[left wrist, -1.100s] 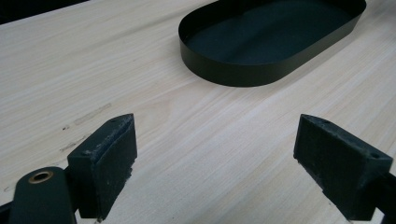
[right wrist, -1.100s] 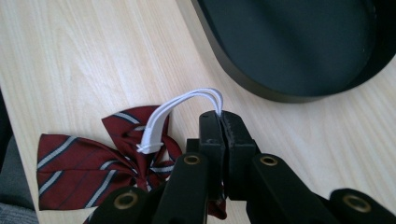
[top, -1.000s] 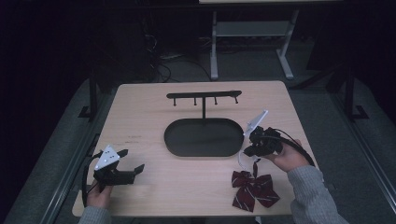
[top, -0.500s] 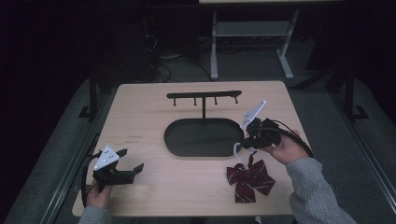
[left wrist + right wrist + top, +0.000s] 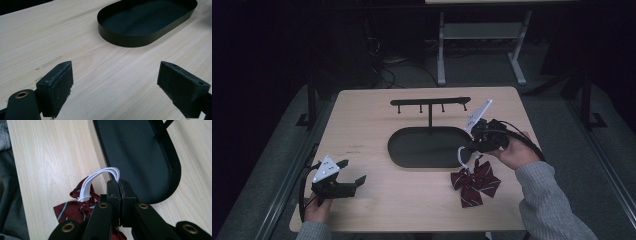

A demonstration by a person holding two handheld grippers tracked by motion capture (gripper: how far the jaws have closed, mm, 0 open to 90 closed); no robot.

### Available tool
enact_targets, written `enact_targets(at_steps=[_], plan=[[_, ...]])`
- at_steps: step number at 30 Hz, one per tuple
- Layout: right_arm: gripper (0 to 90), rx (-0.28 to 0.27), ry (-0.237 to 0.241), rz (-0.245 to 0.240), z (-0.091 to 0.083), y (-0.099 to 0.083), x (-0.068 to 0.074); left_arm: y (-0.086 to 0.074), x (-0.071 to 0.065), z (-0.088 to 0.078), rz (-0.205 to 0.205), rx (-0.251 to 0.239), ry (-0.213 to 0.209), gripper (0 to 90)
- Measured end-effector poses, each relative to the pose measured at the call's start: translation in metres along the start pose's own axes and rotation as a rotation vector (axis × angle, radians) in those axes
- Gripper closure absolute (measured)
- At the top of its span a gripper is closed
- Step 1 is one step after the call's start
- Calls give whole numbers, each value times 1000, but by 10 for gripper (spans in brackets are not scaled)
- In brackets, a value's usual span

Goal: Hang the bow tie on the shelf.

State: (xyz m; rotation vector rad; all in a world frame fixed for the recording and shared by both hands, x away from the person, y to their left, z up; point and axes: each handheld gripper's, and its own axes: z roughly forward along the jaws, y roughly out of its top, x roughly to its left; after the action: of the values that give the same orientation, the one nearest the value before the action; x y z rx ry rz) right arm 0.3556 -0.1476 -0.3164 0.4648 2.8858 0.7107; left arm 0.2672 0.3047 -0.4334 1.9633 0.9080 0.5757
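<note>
One bench (image 5: 377, 130), and a short tally on it. One black tray (image 5: 412, 150), oval. One rack (image 5: 430, 102) just behind the tray, four pegs hanging from its bar. One red striped bow (image 5: 475, 182) in front of the tray's right end, one white loop (image 5: 100, 178) on it. Two grippers: one (image 5: 464, 148) at the tray's right end, one (image 5: 353, 174) well left of the tray.

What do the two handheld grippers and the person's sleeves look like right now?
Both the left gripper and the right gripper are black, each topped by a pale grey triangular plate with dark dots and trailing a black cable. Brass-coloured rivets mark the jaw arms. The sleeves are grey knit.
</note>
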Motion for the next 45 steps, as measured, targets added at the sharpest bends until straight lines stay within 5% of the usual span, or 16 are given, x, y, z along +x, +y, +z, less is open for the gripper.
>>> enact_targets(at_steps=[45], plan=[[879,18,14,-66,-11,79,-29,0,1,-3,-16,-19,0,130]])
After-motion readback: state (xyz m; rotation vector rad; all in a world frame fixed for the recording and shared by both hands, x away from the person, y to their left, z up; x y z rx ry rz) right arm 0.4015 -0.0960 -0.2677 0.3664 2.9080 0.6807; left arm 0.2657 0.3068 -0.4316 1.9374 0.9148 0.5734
